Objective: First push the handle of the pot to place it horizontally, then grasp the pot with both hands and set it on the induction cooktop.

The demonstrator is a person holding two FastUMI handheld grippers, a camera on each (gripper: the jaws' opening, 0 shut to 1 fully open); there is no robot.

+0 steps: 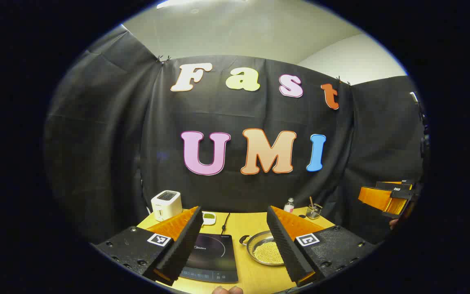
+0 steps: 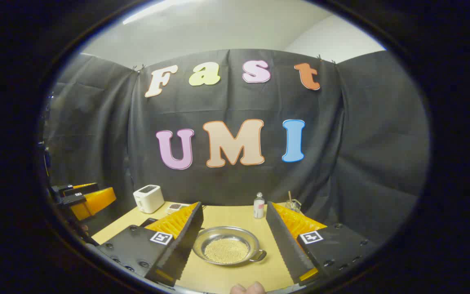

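Both grippers wide open, holding nothing, raised above the table [image 2: 235,216]. Pot [image 2: 227,246] sits on the table right of the cooktop [image 1: 212,258], not on it, full of small yellow beads. Left gripper [image 1: 233,245] frames cooktop and pot; right gripper [image 2: 235,241] frames the pot. Toaster [image 1: 166,204] at back left.

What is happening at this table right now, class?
A person holds a gripper in each hand above a wooden table. Both the left gripper and the right gripper are open and hold nothing. A metal pot of small yellowish beads sits on the table beside the black cooktop, not yet on it. A toaster stands at the back.
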